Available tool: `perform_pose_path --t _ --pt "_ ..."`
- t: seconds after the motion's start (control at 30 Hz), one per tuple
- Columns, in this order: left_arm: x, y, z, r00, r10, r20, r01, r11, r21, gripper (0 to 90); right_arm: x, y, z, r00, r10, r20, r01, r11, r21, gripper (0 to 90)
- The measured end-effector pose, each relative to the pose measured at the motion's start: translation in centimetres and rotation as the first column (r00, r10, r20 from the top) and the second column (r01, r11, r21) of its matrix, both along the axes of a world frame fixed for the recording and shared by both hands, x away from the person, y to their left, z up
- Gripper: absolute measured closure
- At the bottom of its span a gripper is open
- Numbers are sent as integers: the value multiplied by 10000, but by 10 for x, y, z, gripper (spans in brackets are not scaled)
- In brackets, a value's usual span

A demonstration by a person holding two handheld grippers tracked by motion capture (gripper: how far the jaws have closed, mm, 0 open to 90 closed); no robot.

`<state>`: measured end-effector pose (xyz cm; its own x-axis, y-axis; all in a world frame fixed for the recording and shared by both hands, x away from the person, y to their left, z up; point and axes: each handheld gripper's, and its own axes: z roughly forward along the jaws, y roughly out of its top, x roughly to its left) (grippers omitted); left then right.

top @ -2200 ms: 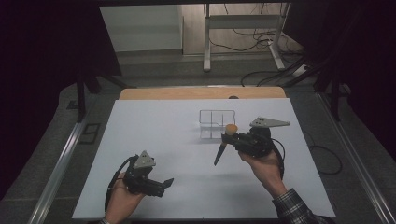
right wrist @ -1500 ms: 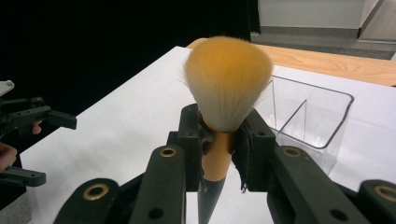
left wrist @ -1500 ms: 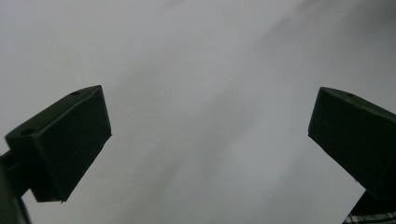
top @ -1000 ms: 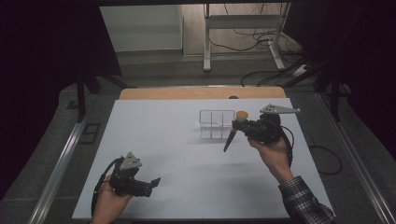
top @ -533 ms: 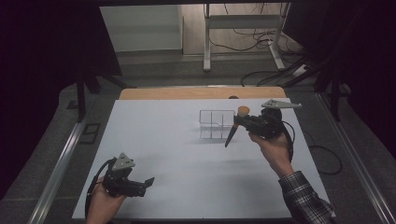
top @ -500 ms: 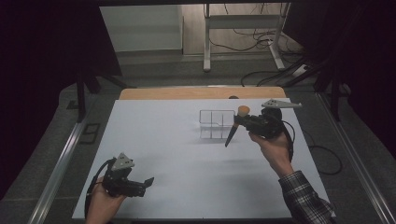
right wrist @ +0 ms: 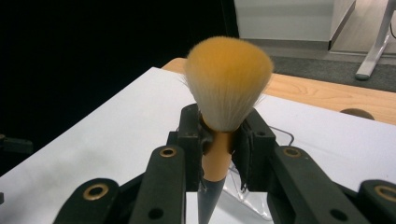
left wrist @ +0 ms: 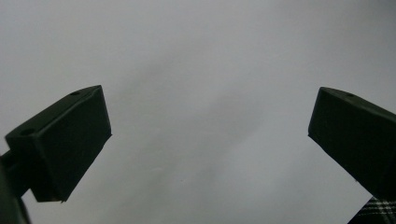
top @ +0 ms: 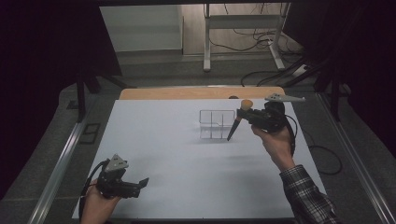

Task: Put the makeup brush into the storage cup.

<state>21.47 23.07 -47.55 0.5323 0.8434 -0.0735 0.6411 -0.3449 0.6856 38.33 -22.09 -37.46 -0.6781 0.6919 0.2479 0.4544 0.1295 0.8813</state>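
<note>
Orange-tipped brush [right wrist: 219, 121] clamped between right gripper [right wrist: 218, 149] jaws, bristles up.

Dim room, dark surround; table [top: 187, 154] evenly lit, soft shadows; left gripper view hazy.

The brush [right wrist: 227, 84] has soft, fine bristles, orange at the tips and pale lower down, set in a smooth matt orange collar; its handle [top: 232, 130] is dark and tapered, with a dull sheen. The right tool [right wrist: 217, 144] is matt black plastic with brass-coloured rivets (the pads look rubbery). The left tool [left wrist: 210, 135] shows the same matt black plastic. The surface [top: 177, 154] is smooth, matt and pale grey-white, with bare light wood [top: 187, 93] along its far edge. The organizer [top: 216, 123] is clear, glossy plastic. The sleeve [top: 310, 198] is plaid cloth.
</note>
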Motion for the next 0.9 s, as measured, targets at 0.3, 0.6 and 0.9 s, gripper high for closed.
perform_pose_path --t 0.3,0.6,0.9 --pt "-4 7 -2 9998 149 -156 -148 9999 8 0 8 -2 5 9998 -183 91 183 9998 7 734" --pt "-6 12 -6 9989 272 -378 -275 9996 -66 0 14 -2 13 9992 -307 256 309 9995 -62 734" --pt "-8 14 -8 9982 299 -516 -302 9995 -44 0 20 -1 20 9979 -462 448 471 9987 -187 734"
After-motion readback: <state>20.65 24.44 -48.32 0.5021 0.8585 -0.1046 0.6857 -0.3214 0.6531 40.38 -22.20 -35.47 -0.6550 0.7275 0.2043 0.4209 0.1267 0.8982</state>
